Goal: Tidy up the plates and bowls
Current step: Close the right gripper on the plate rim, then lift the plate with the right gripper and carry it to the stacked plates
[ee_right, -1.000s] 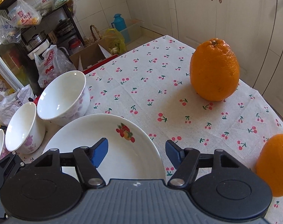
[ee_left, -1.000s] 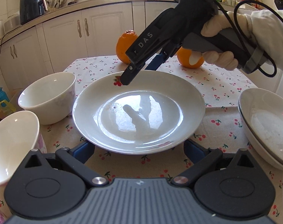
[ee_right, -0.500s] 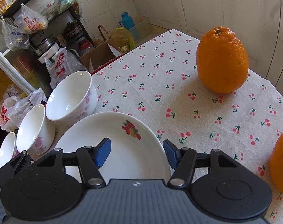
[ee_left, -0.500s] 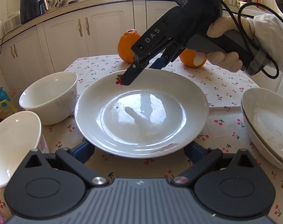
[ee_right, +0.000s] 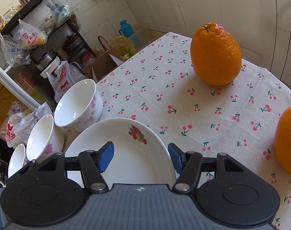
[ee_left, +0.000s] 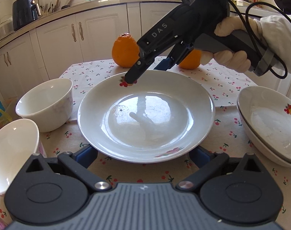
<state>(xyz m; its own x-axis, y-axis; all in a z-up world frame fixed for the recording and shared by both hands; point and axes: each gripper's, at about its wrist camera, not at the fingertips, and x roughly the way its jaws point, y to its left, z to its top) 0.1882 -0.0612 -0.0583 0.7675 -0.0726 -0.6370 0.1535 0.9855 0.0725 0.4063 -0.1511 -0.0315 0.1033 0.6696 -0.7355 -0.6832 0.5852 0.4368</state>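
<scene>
Plate point(ee_left: 145, 115), mid-table: far rim pinched by right gripper point(ee_left: 147, 71), jaws closed onto it; left gripper point(ee_left: 143, 155) wide open at near rim.

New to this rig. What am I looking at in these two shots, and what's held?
There is no robot. A person holds a two-finger tool in each hand, each with a fisheye camera looking along its fingers. The left wrist view shows the left tool open around the near rim of the white plate, and the gloved hand holding the right tool. In the right wrist view, that tool seems clamped on the plate's far rim. Also on the cherry tablecloth are bowls, stacked dishes and oranges.
</scene>
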